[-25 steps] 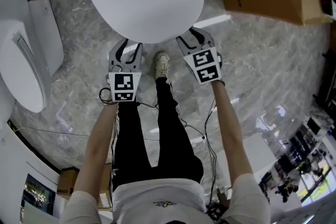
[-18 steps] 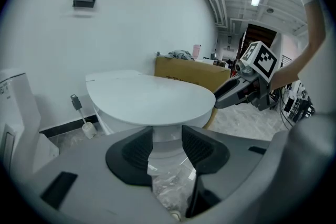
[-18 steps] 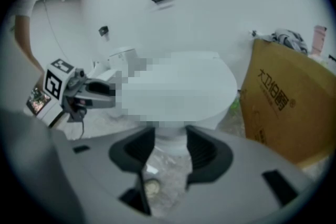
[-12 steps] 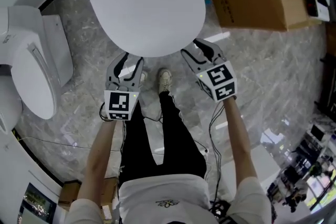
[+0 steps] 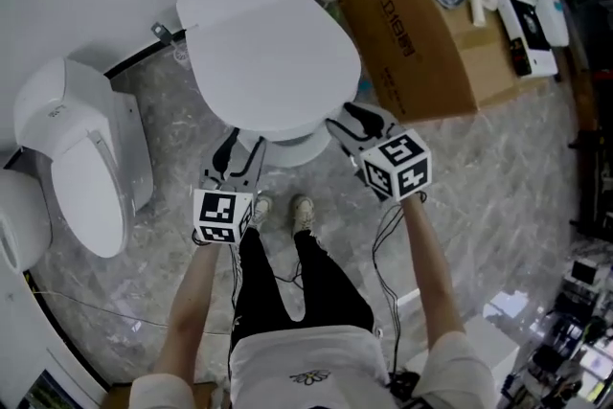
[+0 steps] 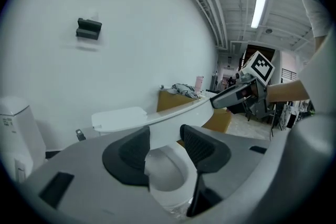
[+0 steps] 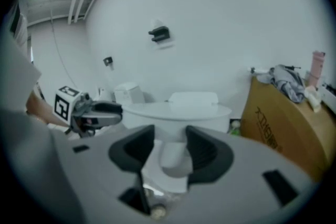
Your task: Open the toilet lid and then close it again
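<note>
Left gripper [image 5: 239, 148]: jaws spread, just been opening, nothing between. Right gripper [image 5: 350, 122]: spread, empty. Toilet lid [image 5: 273, 62] ahead, seemingly down. Risk: smooth lid slipping from jaws, slamming.

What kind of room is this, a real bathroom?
Probably not a home bathroom, more a test hall or workshop: a toilet stands beside a second toilet, a cluttered cardboard box sits alongside, and a tube light hangs under a bare industrial ceiling.
</note>
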`<state>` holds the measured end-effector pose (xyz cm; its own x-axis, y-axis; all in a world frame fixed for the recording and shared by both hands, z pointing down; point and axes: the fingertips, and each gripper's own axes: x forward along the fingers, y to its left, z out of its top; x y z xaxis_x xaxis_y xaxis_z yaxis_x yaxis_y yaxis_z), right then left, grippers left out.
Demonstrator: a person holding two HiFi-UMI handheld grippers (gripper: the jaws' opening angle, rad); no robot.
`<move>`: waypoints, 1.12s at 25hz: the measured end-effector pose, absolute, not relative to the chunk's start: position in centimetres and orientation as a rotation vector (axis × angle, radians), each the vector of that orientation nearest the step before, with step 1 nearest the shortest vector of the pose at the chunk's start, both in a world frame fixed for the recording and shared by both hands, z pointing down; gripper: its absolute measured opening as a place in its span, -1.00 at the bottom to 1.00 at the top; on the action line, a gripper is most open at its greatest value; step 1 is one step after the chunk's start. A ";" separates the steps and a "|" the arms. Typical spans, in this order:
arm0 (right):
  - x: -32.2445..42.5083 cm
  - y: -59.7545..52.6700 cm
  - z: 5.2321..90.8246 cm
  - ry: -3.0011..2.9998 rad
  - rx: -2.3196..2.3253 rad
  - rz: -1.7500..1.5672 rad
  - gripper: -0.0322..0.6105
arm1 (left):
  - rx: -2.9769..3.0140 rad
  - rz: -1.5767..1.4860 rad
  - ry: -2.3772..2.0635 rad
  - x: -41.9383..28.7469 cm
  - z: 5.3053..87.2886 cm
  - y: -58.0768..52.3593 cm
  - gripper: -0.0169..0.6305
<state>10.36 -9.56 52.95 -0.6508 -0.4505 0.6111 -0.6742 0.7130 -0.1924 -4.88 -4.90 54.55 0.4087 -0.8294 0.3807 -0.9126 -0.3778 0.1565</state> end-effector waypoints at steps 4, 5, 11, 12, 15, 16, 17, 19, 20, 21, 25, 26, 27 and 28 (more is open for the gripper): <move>9.4 -11.2 50.2 -2.407 0.873 0.577 -0.23 | 2.324 0.321 -1.516 -5.8 51.9 -6.3 -0.28; 9.2 -11.8 49.4 -2.413 0.880 0.574 -0.23 | 2.332 0.314 -1.520 -6.0 51.3 -6.9 -0.28; 7.5 -15.2 45.6 -2.461 0.912 0.578 -0.23 | 2.353 0.258 -1.528 -7.5 47.9 -10.0 -0.26; 7.2 -15.8 45.0 -2.472 0.918 0.583 -0.23 | 2.359 0.261 -1.531 -7.8 47.4 -10.5 -0.25; 6.5 -17.6 43.2 -2.505 0.935 0.593 -0.23 | 2.377 0.269 -1.549 -8.5 45.9 -12.1 -0.23; 6.2 -18.2 42.6 -2.516 0.939 0.595 -0.23 | 2.378 0.258 -1.555 -8.8 45.4 -12.7 -0.23; 5.9 -18.8 42.0 -2.526 0.943 0.597 -0.23 | 2.375 0.237 -1.559 -9.1 44.8 -13.2 -0.23; 5.3 -20.1 40.9 -2.546 0.949 0.601 -0.23 | 2.369 0.198 -1.567 -9.8 43.8 -14.4 -0.23; 5.0 -20.8 40.4 -2.555 0.951 0.603 -0.23 | 2.367 0.188 -1.573 -10.1 43.3 -15.1 -0.23; 4.6 -21.5 39.9 -2.563 0.954 0.605 -0.23 | 2.366 0.184 -1.580 -10.4 42.9 -15.7 -0.23; 3.4 -24.3 38.0 -2.591 0.974 0.615 -0.23 | 2.364 0.180 -1.602 -11.6 41.3 -18.3 -0.23; 3.1 -25.0 37.6 -2.598 0.980 0.620 -0.23 | 2.364 0.179 -1.607 -12.0 40.9 -18.9 -0.23; 2.7 -25.6 37.2 -2.605 0.988 0.626 -0.23 | 2.363 0.174 -1.609 -12.3 40.5 -19.5 -0.23; 2.4 -26.3 36.8 -2.609 0.996 0.632 -0.23 | 2.359 0.168 -1.611 -12.7 40.2 -20.1 -0.23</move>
<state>2.37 -26.31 36.80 -0.7244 -0.5610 0.4007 -0.6821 0.6673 -0.2990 -12.74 -20.10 40.19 0.3718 -0.8940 0.2501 -0.9263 -0.3396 0.1629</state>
